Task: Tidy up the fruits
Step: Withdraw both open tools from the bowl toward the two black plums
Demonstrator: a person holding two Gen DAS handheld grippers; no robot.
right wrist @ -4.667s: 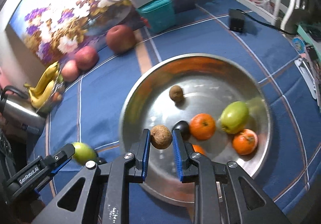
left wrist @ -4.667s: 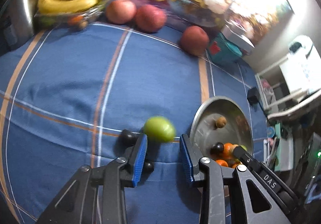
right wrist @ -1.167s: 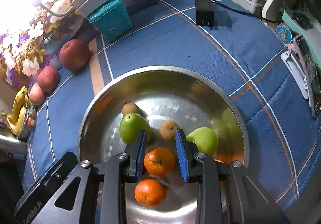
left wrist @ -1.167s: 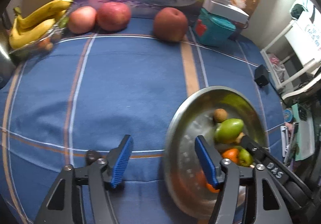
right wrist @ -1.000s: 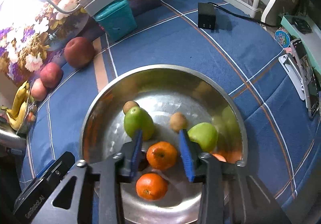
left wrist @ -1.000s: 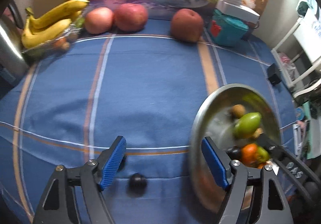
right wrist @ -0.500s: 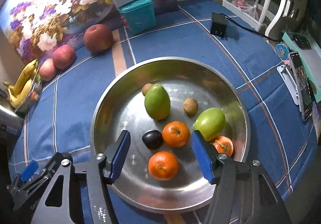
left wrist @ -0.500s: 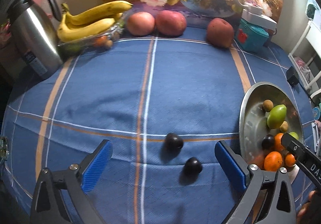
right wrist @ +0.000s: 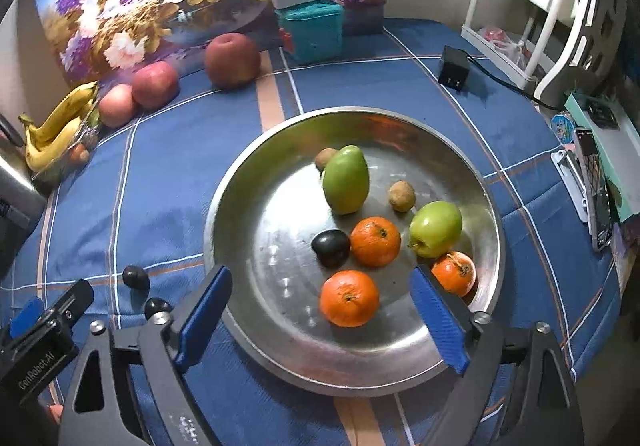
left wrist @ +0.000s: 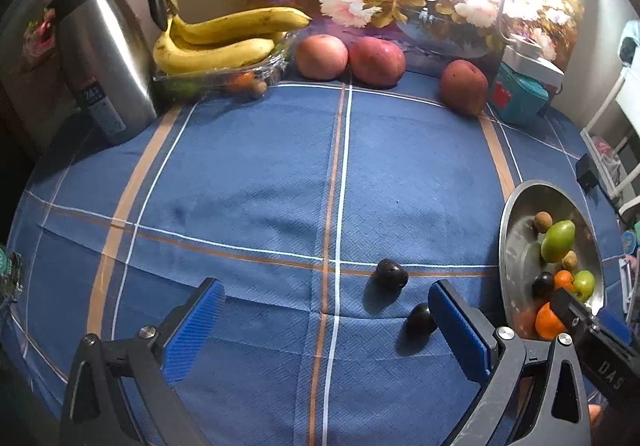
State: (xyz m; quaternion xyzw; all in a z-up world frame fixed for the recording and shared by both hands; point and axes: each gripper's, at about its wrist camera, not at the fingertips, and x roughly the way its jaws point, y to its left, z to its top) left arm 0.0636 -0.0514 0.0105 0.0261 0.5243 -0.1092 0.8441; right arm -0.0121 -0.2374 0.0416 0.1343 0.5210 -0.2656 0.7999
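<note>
With the left claw wide apart and empty, and the right claw opening above the steel bowl, the nearer dark plum, probably round, could roll off the bench if nudged.

both wrist views look steeply down, sharing the bowl.

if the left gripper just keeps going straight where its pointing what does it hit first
Most likely the bare blue tablecloth. The left gripper is open with nothing between its jaws; the two dark plums lie right of centre, so it would probably miss them, though depth is hard to judge.
</note>
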